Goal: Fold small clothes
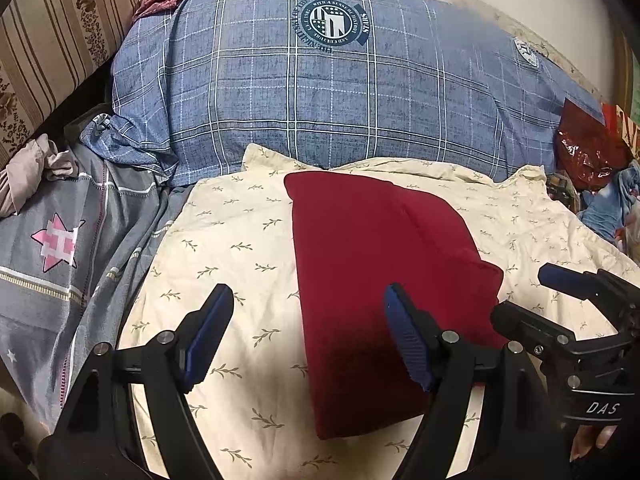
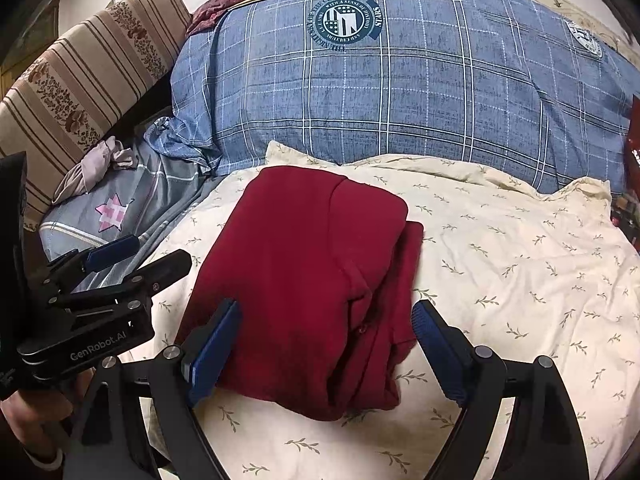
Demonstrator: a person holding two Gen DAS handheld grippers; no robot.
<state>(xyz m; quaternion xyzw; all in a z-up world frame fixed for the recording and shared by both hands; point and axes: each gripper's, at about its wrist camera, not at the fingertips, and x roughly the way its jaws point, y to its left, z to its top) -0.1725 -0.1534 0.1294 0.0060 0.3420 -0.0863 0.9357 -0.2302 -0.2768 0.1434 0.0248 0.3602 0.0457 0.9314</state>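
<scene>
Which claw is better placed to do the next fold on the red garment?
Right, probably. The right claw is open, straddling the garment's near edge; the left claw is open mostly over the sheet beside it.

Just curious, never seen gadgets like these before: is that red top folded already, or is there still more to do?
It looks mostly done. The red garment lies as a compact folded bundle on the cream leaf-print sheet. Nothing is in hand: the left gripper and the right gripper are both open and empty. What may remain is tidying the layered edge on its right, or setting it aside.
</scene>
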